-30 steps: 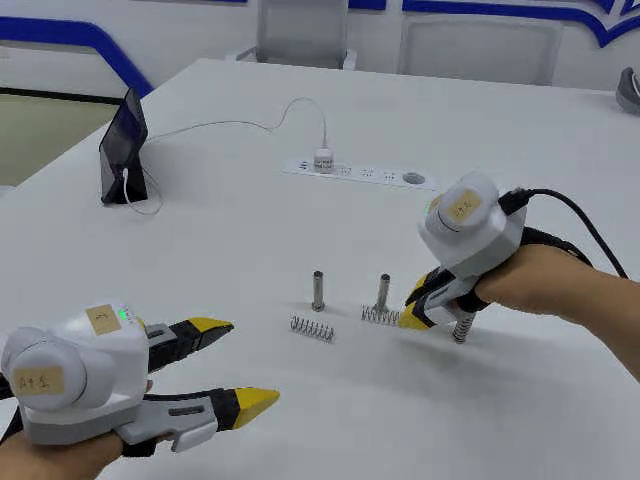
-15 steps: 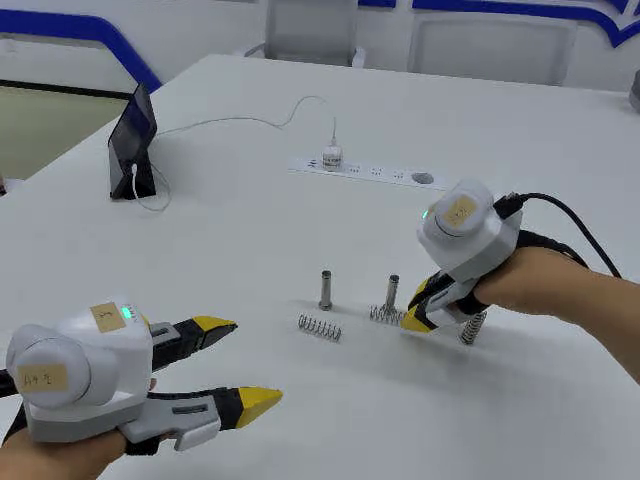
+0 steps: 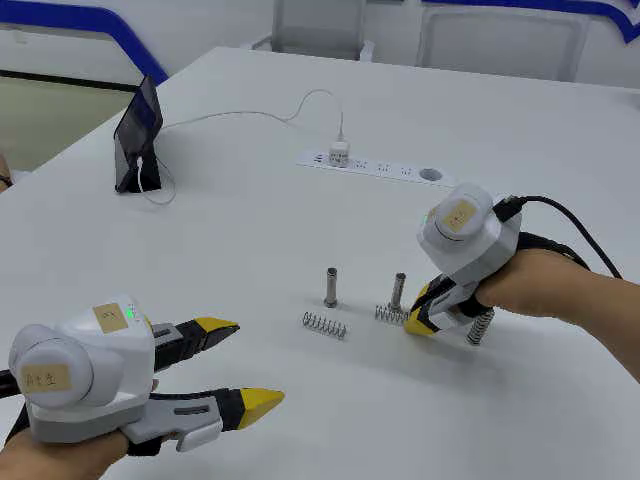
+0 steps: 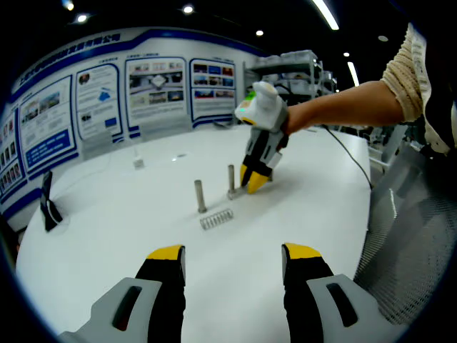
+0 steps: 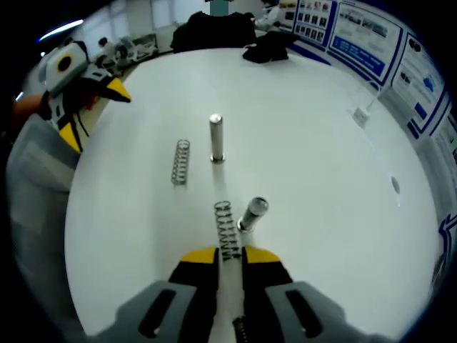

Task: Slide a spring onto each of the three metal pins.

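Note:
Three metal pins stand upright on the white table. The left pin [image 3: 331,286] and middle pin [image 3: 398,291] are bare, and the right pin [image 3: 481,325] wears a spring. One loose spring [image 3: 324,325] lies in front of the left pin. Another spring [image 5: 225,225] lies beside the middle pin [image 5: 251,213], its near end between the yellow tips of my right gripper [image 5: 230,256], which is shut on it. In the head view my right gripper [image 3: 420,318] is low over the table, next to the middle pin. My left gripper [image 3: 240,363] hovers open and holds nothing at the near left.
A white power strip [image 3: 370,168] with a plugged charger and cable lies farther back. A dark tablet on a stand [image 3: 140,135] sits at the far left. Chairs stand beyond the table's far edge.
The head camera has tilted, shifting the whole picture. My right gripper has edged left onto the end of the spring beside the middle pin. The left gripper has stayed put.

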`<state>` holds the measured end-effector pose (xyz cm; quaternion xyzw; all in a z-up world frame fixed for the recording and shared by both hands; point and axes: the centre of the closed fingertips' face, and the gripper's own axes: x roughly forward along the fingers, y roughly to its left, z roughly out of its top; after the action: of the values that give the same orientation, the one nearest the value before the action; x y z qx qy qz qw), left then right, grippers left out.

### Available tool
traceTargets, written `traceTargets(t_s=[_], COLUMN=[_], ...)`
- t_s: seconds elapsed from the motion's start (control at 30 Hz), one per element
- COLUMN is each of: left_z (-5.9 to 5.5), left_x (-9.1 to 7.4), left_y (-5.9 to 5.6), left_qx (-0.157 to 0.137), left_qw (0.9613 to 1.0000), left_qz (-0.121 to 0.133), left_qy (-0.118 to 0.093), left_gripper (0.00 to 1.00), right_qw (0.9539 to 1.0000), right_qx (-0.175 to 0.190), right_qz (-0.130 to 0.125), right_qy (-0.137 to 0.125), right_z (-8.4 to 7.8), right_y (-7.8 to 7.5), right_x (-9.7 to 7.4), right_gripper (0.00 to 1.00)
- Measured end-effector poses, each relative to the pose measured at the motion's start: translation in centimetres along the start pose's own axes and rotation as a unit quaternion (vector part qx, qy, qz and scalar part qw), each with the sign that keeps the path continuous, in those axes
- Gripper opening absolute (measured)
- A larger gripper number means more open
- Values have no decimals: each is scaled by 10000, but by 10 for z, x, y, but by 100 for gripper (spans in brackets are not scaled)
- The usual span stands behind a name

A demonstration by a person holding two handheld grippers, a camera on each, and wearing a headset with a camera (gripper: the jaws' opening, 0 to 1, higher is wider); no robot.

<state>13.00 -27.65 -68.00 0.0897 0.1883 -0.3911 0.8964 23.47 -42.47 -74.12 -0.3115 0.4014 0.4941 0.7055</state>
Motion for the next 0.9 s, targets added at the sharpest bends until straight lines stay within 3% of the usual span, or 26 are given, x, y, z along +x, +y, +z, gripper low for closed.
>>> traceTargets(t_s=[0.9], left_z=[-2], left_x=[0], left_y=[0], left_qx=[-21], left_qw=[10000], left_qz=[16], left_qy=[5], left_gripper=[55], right_qw=[9999], right_qx=[121], right_qz=[30], right_qy=[25], right_z=[-3], right_y=[4], right_x=[-1], right_gripper=[12])
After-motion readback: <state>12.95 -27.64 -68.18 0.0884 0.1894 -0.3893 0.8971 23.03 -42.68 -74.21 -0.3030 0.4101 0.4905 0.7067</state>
